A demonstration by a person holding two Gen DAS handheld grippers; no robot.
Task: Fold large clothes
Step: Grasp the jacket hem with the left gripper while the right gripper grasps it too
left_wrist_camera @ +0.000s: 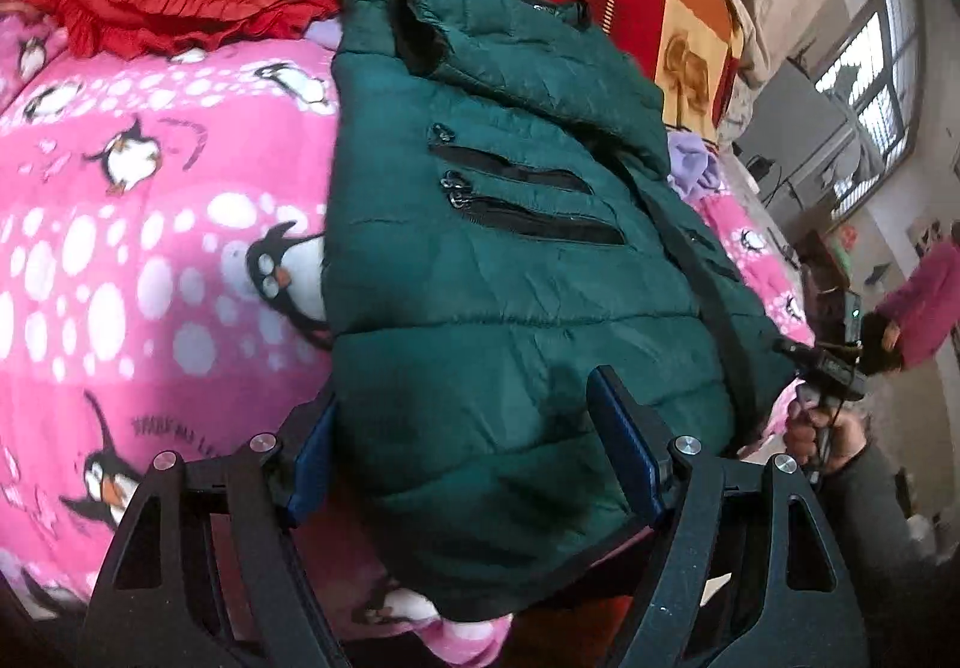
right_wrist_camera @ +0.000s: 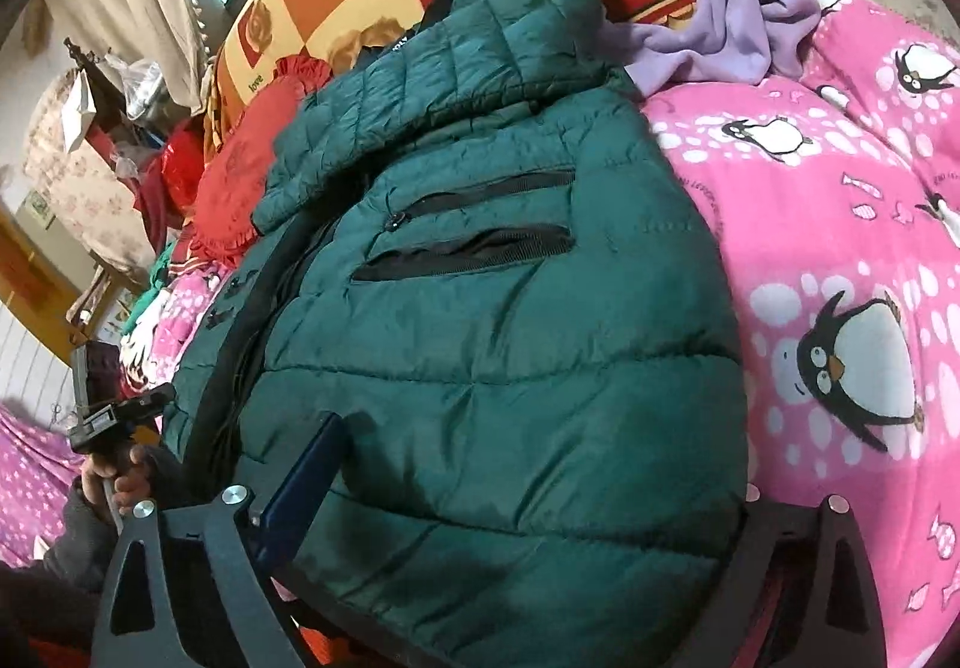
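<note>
Both tongs, left tongs [left_wrist_camera: 474,446] and right tongs [right_wrist_camera: 534,494], gaping wide, straddling green jacket [left_wrist_camera: 480,248] hem on pink blanket [left_wrist_camera: 150,248], gripping nothing.

The green jacket [left_wrist_camera: 480,272] runs under the left gripper [left_wrist_camera: 474,458] and off the picture at six o'clock, so its hem is unseen. In the right wrist view the right gripper [right_wrist_camera: 540,494] shows only one blue pad at seven o'clock; the finger at four o'clock is buried behind jacket fabric, so contact there cannot be told. The purple cloth [right_wrist_camera: 732,38] at one o'clock is partly tucked behind the jacket's hood [right_wrist_camera: 480,44].
</note>
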